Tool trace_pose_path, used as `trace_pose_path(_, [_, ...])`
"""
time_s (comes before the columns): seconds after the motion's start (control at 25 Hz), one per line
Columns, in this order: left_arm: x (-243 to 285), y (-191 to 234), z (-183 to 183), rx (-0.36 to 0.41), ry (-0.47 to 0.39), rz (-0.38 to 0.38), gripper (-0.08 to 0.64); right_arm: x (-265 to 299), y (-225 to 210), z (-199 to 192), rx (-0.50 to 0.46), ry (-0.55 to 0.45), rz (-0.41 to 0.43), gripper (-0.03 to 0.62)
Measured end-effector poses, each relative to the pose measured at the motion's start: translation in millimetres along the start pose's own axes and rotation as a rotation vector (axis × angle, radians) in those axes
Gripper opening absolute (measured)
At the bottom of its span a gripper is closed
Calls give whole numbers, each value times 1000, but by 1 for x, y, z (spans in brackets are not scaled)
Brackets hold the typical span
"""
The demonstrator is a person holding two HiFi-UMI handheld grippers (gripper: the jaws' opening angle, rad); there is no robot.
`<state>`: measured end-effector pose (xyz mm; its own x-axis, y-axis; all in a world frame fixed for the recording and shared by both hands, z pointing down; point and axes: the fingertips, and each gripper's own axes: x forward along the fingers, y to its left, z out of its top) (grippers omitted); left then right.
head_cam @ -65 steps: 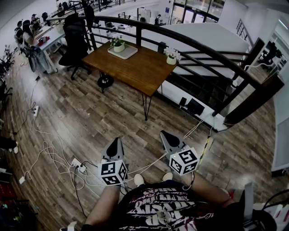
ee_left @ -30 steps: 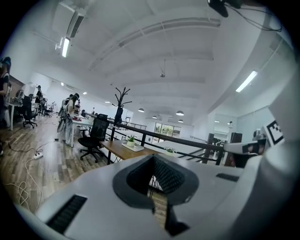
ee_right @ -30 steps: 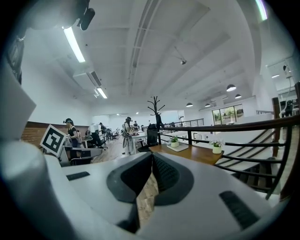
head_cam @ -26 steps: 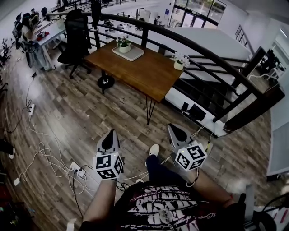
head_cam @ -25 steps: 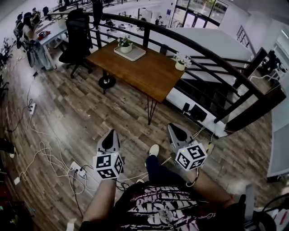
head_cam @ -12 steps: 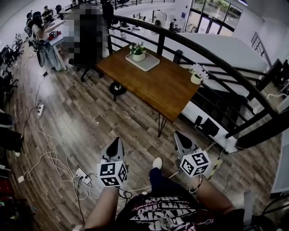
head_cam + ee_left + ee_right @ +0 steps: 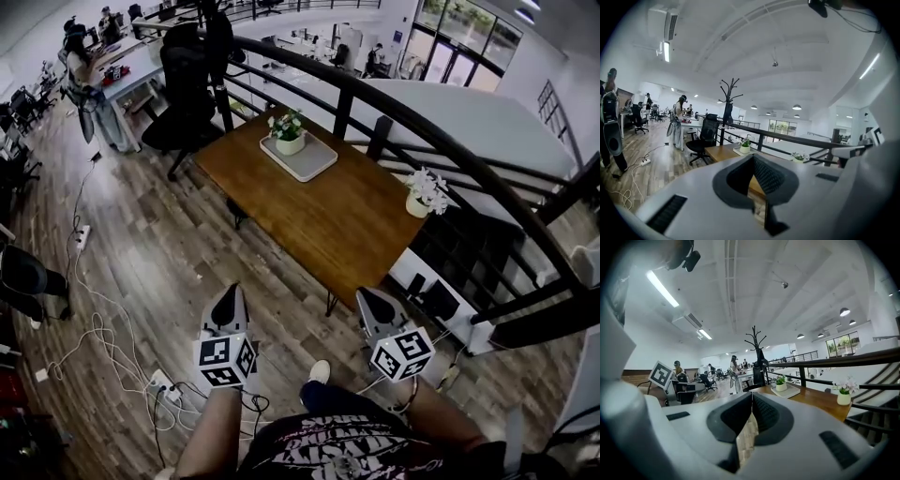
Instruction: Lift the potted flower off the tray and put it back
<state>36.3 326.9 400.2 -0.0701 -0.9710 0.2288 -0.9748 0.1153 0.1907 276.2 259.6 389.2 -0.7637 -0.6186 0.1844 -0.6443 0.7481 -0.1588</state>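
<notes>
A green potted flower (image 7: 289, 134) in a white pot stands on a pale rectangular tray (image 7: 305, 161) at the far end of a wooden table (image 7: 328, 220). In the left gripper view the potted flower (image 7: 745, 147) shows small, far beyond the jaws; the right gripper view shows the potted flower (image 7: 781, 384) on the tray (image 7: 788, 391). My left gripper (image 7: 230, 295) and right gripper (image 7: 368, 300) are held side by side above the floor, short of the table's near corner. Both are shut with nothing in them.
A second white pot with pale flowers (image 7: 425, 195) stands at the table's right edge by the black curved railing (image 7: 441, 141). A black office chair (image 7: 183, 89) is left of the table. Cables and a power strip (image 7: 159, 382) lie on the wooden floor. People stand at desks far left.
The table and tray have come much nearer and lower in the head view as the person walks toward them. Both grippers travel along, still shut and side by side.
</notes>
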Motion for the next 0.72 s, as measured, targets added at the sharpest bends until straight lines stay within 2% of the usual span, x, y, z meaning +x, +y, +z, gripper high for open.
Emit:
trace_pose_path(0.16, [47, -9, 16, 9, -3, 9, 8, 29, -35, 8, 21, -1, 26, -2])
trace_pose_path(0.4, [82, -12, 29, 27, 5, 35, 8, 62, -72, 14, 53, 5, 36, -1])
trace_pose_path(0.72, [99, 4, 48, 27, 6, 83, 8, 96, -76, 33, 73, -10, 78, -1])
